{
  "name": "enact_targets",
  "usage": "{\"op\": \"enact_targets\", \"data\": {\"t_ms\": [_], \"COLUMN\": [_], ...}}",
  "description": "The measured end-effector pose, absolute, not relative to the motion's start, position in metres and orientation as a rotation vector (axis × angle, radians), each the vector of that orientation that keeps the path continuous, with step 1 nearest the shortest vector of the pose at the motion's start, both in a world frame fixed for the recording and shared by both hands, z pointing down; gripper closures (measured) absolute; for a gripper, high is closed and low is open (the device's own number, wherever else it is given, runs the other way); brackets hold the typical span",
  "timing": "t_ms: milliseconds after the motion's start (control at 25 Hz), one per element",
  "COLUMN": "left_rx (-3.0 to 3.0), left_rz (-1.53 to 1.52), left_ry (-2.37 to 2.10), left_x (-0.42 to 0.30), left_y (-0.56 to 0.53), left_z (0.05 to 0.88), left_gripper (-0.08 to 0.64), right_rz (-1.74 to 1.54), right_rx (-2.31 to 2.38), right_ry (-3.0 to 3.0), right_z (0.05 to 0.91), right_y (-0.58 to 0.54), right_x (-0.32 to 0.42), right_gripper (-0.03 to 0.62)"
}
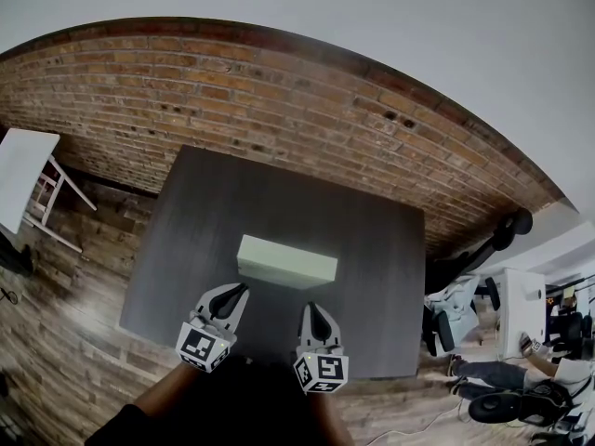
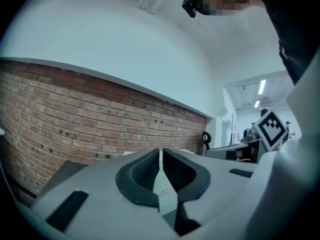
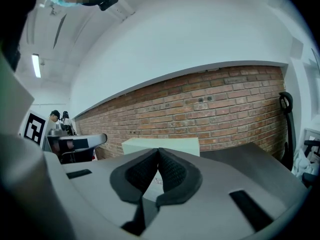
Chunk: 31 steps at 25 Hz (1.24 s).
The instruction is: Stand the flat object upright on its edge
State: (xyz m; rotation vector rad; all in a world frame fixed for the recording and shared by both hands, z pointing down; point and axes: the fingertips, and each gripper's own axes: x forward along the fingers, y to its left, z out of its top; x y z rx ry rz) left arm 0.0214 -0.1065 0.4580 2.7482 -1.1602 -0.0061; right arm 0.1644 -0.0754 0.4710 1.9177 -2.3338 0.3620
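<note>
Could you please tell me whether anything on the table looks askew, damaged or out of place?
Nothing stands out. The pale box sits level on the dark table, with no visible damage or spill. The left gripper and right gripper are both shut and empty.

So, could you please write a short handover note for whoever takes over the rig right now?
Left gripper: shut, empty, close in front of the pale box.
Right gripper: shut, empty, alongside the left one.
The pale box appears to lie flat in the middle of the dark table; neither gripper holds it.
Done: nothing yet.
Left: grip the box and stand it on its edge.
</note>
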Motion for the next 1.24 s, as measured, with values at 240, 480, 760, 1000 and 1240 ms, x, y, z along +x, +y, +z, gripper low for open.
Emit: {"op": "enact_targets", "data": {"t_ms": [240, 480, 760, 1000, 1240], "left_rx": [2.757, 2.770, 2.758, 2.748, 2.753], "left_rz": [0.016, 0.012, 0.016, 0.027, 0.025], "left_ry": [-1.139, -1.146, -1.142, -1.133, -1.137], "left_x": [0.025, 0.027, 0.027, 0.028, 0.029], "left_y": [-0.092, -0.089, -0.088, -0.086, -0.086], "left_z": [0.472, 0.468, 0.470, 0.473, 0.473], "left_gripper": [0.511, 0.511, 0.511, 0.511, 0.511], "right_rz": [0.372, 0.360, 0.344, 0.328, 0.319], "right_rx": [1.918, 1.955, 1.947, 1.935, 1.931], "right_ry": [-2.338, -2.338, -2.331, -2.339, -2.337], "right_z": [0.474, 0.468, 0.469, 0.467, 0.468], "right_y": [-0.063, -0.062, -0.058, -0.056, -0.055], "right_x": [0.155, 0.160, 0.159, 0.158, 0.158], "right_gripper": [0.568, 0.568, 0.568, 0.568, 0.568]}}
